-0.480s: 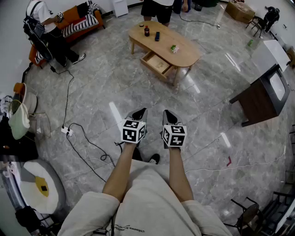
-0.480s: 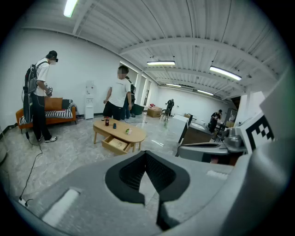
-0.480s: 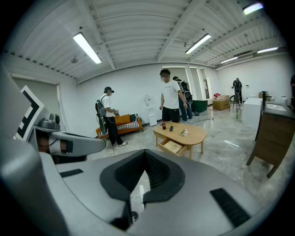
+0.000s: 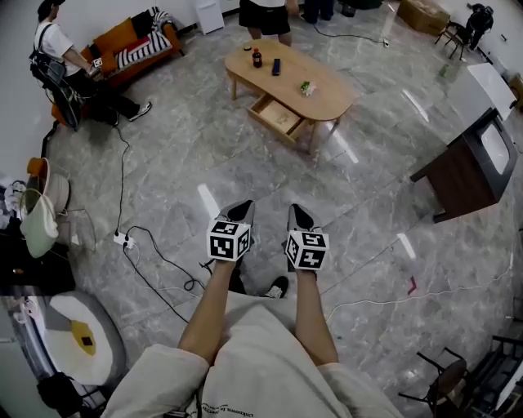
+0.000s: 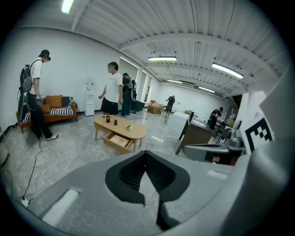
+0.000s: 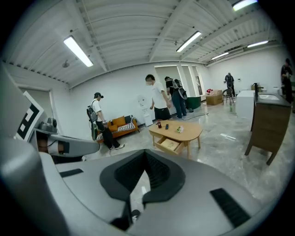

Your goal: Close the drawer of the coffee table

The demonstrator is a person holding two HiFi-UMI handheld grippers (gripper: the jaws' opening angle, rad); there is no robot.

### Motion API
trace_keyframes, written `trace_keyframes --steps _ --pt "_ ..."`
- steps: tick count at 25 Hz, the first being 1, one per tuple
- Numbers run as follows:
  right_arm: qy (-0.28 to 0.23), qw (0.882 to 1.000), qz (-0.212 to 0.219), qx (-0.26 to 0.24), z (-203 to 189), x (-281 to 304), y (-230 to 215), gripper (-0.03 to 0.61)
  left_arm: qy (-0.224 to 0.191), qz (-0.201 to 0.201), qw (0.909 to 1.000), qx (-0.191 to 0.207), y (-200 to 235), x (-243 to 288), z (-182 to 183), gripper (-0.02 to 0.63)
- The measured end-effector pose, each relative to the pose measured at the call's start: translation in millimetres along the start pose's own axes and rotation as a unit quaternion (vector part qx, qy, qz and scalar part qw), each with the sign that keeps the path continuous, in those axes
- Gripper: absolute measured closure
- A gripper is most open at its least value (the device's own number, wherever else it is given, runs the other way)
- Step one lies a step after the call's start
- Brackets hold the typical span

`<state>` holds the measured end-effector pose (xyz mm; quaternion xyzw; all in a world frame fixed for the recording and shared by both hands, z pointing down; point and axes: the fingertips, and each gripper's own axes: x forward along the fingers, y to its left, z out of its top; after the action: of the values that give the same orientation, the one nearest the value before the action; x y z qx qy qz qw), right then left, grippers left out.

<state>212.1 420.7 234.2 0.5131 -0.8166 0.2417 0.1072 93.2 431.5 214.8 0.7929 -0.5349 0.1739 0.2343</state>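
The oval wooden coffee table (image 4: 327, 96) stands far ahead on the grey stone floor. Its drawer (image 4: 279, 116) is pulled out toward me, with the light wooden inside showing. The table (image 5: 133, 130) and the drawer (image 5: 117, 140) also show in the left gripper view, and the drawer (image 6: 169, 144) in the right gripper view. My left gripper (image 4: 243, 206) and right gripper (image 4: 297, 211) are held side by side in front of me, well short of the table. Both are shut with nothing between the jaws.
A dark bottle (image 4: 257, 57), a remote (image 4: 277, 66) and a small green item (image 4: 306, 86) lie on the tabletop. One person (image 4: 265, 16) stands behind the table and another (image 4: 57, 57) by the orange sofa (image 4: 135, 41). A dark cabinet (image 4: 466, 171) is at right. A cable with a power strip (image 4: 122, 238) lies at left.
Both grippers stay shut and side by side, slightly lower in the head view. The person by the sofa has shifted toward the upper left. The drawer is as far out as before.
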Motion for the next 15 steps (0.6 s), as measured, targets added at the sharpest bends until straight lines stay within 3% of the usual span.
trace_keyframes --steps 8,15 --pt "-0.016 1.000 0.017 0.013 20.5 41.1 16.7 0.563 0.004 -0.021 0.9998 0.006 41.0 17.2 9.7 0.607" --pt "-0.014 1.000 -0.012 0.015 44.5 84.5 25.5 0.563 -0.016 -0.047 0.9987 0.007 93.9 50.3 61.6 0.607"
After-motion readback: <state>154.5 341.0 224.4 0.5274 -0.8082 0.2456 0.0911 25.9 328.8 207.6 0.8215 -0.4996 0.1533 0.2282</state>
